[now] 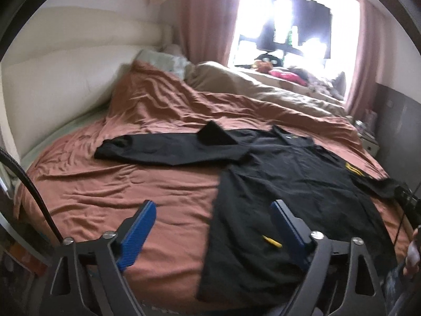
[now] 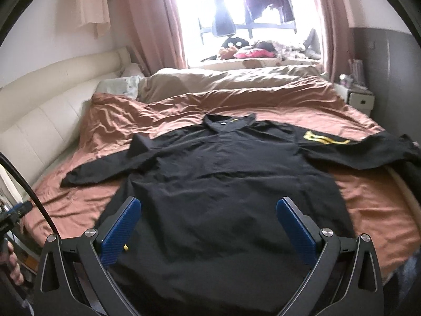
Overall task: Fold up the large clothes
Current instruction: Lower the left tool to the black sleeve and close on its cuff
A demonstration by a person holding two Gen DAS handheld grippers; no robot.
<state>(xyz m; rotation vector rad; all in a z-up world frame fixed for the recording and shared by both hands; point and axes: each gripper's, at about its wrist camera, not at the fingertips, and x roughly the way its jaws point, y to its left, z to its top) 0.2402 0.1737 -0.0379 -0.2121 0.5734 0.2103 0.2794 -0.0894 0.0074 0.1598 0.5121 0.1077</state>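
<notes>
A wide bed (image 2: 368,226) fills the room, covered in a rumpled rust-brown sheet (image 1: 147,184). Along its left side runs a padded cream headboard (image 2: 52,100). At the far end, a beige duvet (image 2: 231,79) lies bunched across the bed, with a pale pillow (image 2: 118,85) beside it near the headboard. Beyond that a bright window (image 2: 250,13) glares between pink curtains (image 2: 150,21), with dark clothes hanging outside it and soft toys (image 2: 236,46) heaped on the sill. A small nightstand (image 2: 360,100) stands at the far right, by a grey wall panel.

The black shirt (image 2: 223,184) lies flat on the sheet, collar toward the window and hem toward the near edge. Its left sleeve (image 1: 163,147) stretches out toward the headboard, with a flap of cloth standing up near the shoulder. The right sleeve (image 2: 368,152), bearing a yellow print (image 2: 325,138), reaches the right edge of the bed. A small yellow tag (image 1: 272,242) shows near the hem.

The left gripper (image 1: 213,208) hovers over the shirt's left hem edge, jaws spread wide with nothing between them, one finger above bare sheet, the other above black cloth. The right gripper (image 2: 209,205) hangs over the middle of the hem, jaws likewise spread and empty. A black cable (image 2: 34,192) arcs up at the near left, and a hand (image 2: 14,266) shows there on a handle. Nothing lies on the shirt itself.
</notes>
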